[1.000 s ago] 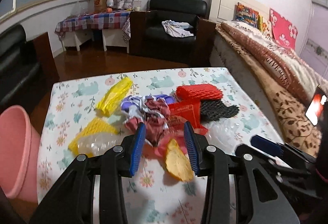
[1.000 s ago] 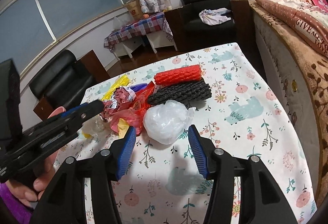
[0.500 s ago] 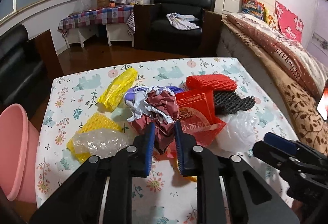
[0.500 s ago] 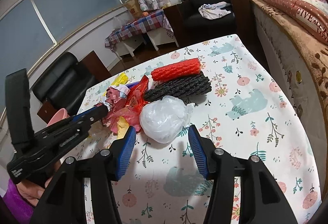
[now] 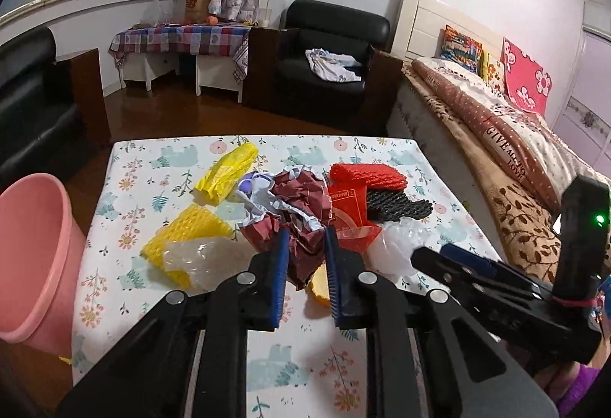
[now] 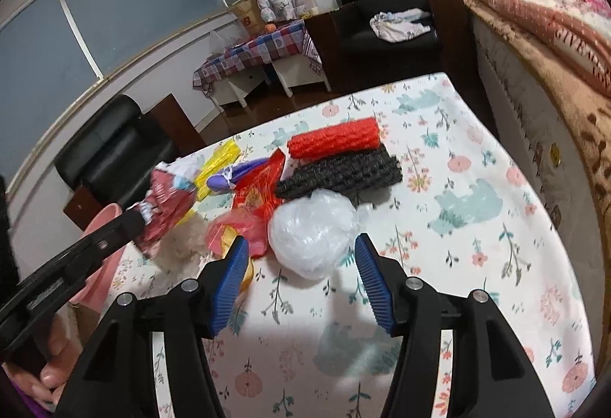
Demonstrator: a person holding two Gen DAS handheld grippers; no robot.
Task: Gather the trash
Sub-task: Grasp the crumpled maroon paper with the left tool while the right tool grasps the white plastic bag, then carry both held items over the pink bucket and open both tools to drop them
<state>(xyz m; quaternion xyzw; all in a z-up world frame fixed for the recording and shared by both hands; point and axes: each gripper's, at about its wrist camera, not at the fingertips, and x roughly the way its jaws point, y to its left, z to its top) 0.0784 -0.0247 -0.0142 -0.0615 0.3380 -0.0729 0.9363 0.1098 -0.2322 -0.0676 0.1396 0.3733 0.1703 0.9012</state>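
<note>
Crumpled maroon wrapper (image 5: 301,215), centre frame on table (image 5: 267,372), is clamped in left gripper (image 5: 305,265): light, soft, crushable, so pinch the bulk. Right gripper (image 6: 301,280) is opening, nothing held, straddling clear plastic bag wad (image 6: 311,238). Pink bin (image 5: 34,257) at left.

- Two foam net sleeves are lying side by side: one red (image 6: 334,143), one black (image 6: 340,175).
- One yellow foam net (image 5: 183,232) is lying apart.
- One yellow plastic bag (image 5: 225,173) is lying flat.
- One white plastic ball (image 6: 311,238) is sitting alone.
- One pink bucket (image 5: 32,257) is standing beside the table (image 6: 477,265).
- Two grippers are showing.
</note>
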